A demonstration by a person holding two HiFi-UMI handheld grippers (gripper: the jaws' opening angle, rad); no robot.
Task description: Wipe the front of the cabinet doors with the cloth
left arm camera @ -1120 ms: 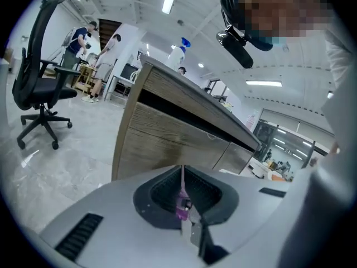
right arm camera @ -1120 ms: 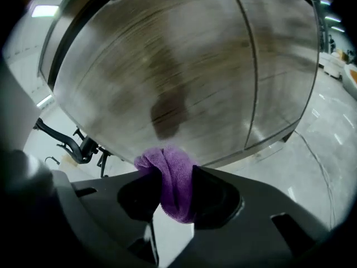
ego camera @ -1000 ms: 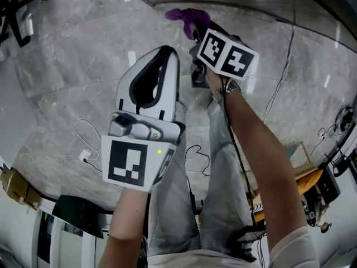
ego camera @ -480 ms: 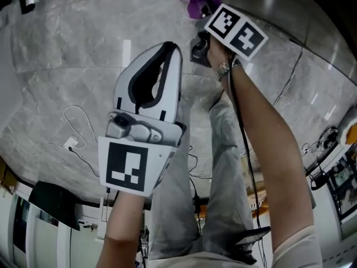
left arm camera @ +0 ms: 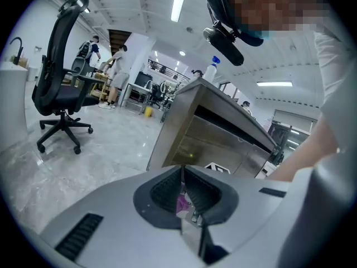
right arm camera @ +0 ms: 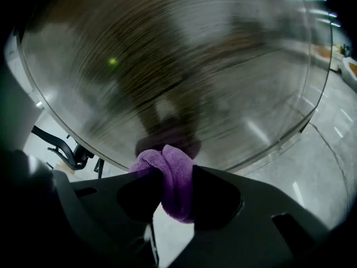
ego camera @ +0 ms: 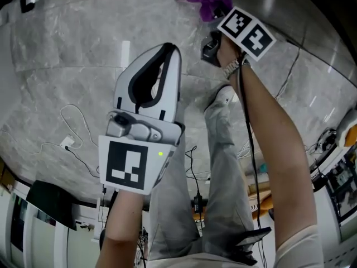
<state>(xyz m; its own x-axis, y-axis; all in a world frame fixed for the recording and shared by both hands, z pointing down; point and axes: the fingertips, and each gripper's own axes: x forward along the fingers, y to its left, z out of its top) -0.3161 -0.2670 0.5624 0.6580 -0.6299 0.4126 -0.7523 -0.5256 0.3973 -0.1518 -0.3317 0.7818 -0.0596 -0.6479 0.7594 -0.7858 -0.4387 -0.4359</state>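
My right gripper [right arm camera: 173, 175] is shut on a bunched purple cloth [right arm camera: 170, 177], and the wad presses against the brushed steel cabinet door [right arm camera: 184, 66]. In the head view the cloth [ego camera: 205, 0] meets the cabinet [ego camera: 295, 10] at the top, just ahead of the right gripper's marker cube [ego camera: 246, 32]. My left gripper [ego camera: 167, 50] is white and hangs over the floor, left of the cabinet. Its jaws are shut with nothing held between them. In the left gripper view its tips [left arm camera: 182, 171] meet, and the cabinet [left arm camera: 212, 133] stands beyond.
Grey marble floor [ego camera: 67, 66] lies below, with white cables [ego camera: 70, 144] at the left. The person's legs [ego camera: 223, 166] stand under my arms. A black office chair [left arm camera: 58, 88] stands to the left. A spray bottle [left arm camera: 211, 71] sits on the cabinet top. People stand far off.
My right gripper has carried the cloth up and to the right, onto the cabinet front. The left gripper has held its place, still shut.
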